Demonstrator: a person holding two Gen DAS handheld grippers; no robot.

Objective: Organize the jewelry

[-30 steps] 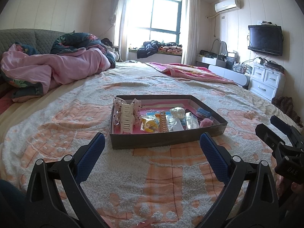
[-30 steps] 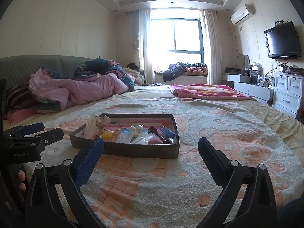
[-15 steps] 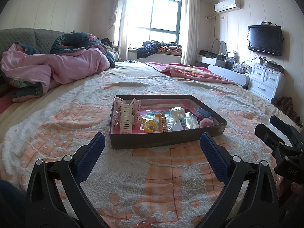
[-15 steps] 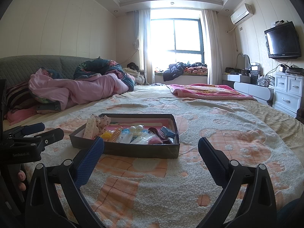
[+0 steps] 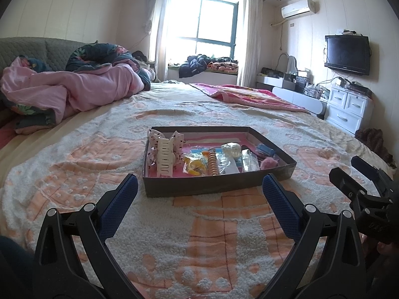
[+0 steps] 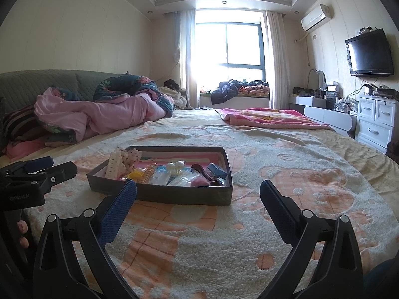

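Presently, the holdings stand as follows.

Tray: a shallow dark box [image 5: 217,186] with a pink floor, set on the fleecy bedspread [image 5: 212,236] near the middle of the bed, ahead of both grippers.

Contents, left end: a white claw clip [image 5: 164,160] propped upright against a spotted fabric bow [image 5: 178,138].

Contents, middle: a yellow piece in a clear packet [image 5: 194,165], a beaded tan coil [image 5: 213,162], a pale clip [image 5: 232,149], and further clear packets [image 5: 249,160].

Contents, right end: a blue clip [image 5: 265,150] and a pink pompom [image 5: 269,162].

Order within the tray: items overlap and lie loosely together; no dividers or compartments are visible.

Left gripper [image 5: 199,199]: jaws spread wide, nothing between them, held low over the bedspread just short of the tray's near wall.

Right gripper [image 6: 198,199]: likewise spread wide and empty, short of the tray and angled toward its right end.

Progress: every piece in view lies inside the tray and none shows on the bedspread. This fits either pieces already gathered in, or a heap awaiting sorting; the pictures do not settle which. If tidy grouping is wanted, the overlapping middle lot would remain.

Change against a second ago: very little. Tray, contents and both grippers hold the same places and the same spread; the left view has drifted only slightly.
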